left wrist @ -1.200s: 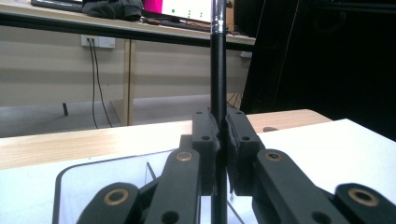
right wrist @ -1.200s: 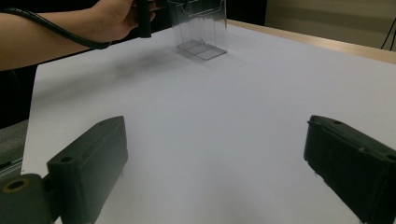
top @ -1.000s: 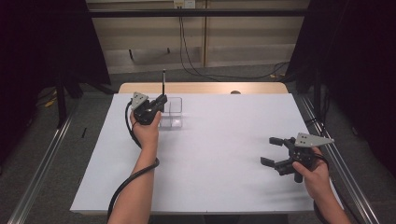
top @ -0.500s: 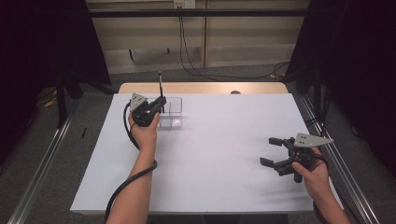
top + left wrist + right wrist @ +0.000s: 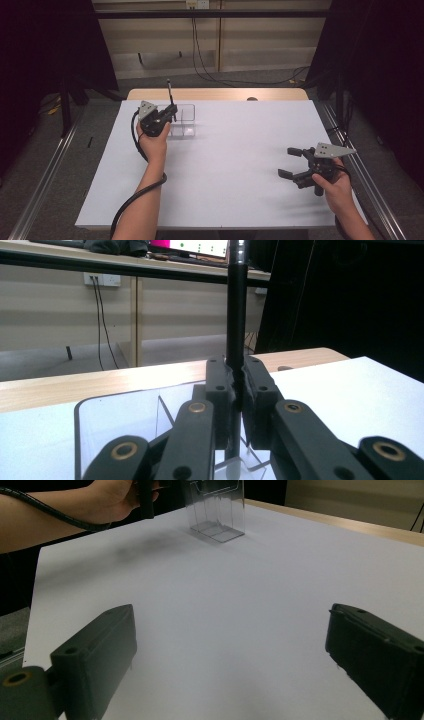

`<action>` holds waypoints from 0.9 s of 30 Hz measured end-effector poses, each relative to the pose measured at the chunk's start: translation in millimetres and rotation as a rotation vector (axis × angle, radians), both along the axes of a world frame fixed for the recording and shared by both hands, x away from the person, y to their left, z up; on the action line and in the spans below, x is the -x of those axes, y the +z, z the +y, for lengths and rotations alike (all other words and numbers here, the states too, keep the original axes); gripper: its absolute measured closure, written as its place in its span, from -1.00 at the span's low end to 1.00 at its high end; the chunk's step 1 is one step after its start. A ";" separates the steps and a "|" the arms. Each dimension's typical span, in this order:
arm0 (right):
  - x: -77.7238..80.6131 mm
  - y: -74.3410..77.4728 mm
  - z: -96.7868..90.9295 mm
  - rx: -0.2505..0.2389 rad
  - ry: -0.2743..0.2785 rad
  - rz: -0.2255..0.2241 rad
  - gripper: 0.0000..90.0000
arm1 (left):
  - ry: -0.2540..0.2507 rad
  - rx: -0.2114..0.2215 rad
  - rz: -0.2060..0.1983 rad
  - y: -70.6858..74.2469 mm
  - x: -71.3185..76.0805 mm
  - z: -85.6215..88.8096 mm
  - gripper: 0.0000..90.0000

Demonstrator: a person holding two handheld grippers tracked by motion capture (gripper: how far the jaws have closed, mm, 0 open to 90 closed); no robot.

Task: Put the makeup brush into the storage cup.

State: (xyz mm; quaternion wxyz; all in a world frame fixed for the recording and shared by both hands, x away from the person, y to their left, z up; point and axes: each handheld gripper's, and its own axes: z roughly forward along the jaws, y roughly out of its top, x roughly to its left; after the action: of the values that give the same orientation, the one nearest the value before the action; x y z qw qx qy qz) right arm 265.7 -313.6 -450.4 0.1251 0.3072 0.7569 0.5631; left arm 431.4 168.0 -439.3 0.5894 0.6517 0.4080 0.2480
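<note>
White sheet (image 5: pixel 225 165) covers my table, with a strip of pale wood (image 5: pixel 215 94) bare along the far edge. Beyond it are a beige wall panel, hanging cables, a wall socket and a grey floor; dark curtains stand on both sides, and metal rails run along the table's flanks.

My left tongs (image 5: pixel 172 114) are closed tight on a thin black pen (image 5: pixel 170 92). I hold it upright, its lower end down inside a clear plastic box (image 5: pixel 186 125) with dividers, which stands on the sheet near the far left. In the left gripper view the pen (image 5: pixel 236 315) rises straight between the jaws, above the box (image 5: pixel 125 425).

My right tongs (image 5: pixel 290 162) rest low at the near right, jaws wide apart and gripping nothing, well away from the box.
</note>
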 end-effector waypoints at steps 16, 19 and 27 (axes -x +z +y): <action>-0.3 -0.3 1.0 0.004 0.002 0.001 -0.87 | -0.007 -0.008 0.012 -2.6 3.3 0.7 0.85; -0.1 -0.3 1.4 0.004 0.003 0.002 -0.87 | -0.008 -0.007 0.013 -2.3 3.2 -0.3 0.85; -0.1 -0.3 1.2 0.005 0.003 0.003 -0.87 | -0.016 -0.014 0.012 -2.5 2.1 -1.4 0.84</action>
State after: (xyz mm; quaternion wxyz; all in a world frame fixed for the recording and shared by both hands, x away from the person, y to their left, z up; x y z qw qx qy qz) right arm 265.8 -312.4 -450.7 0.1242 0.3067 0.7589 0.5610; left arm 429.3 166.6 -441.8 0.5841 0.6605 0.4047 0.2422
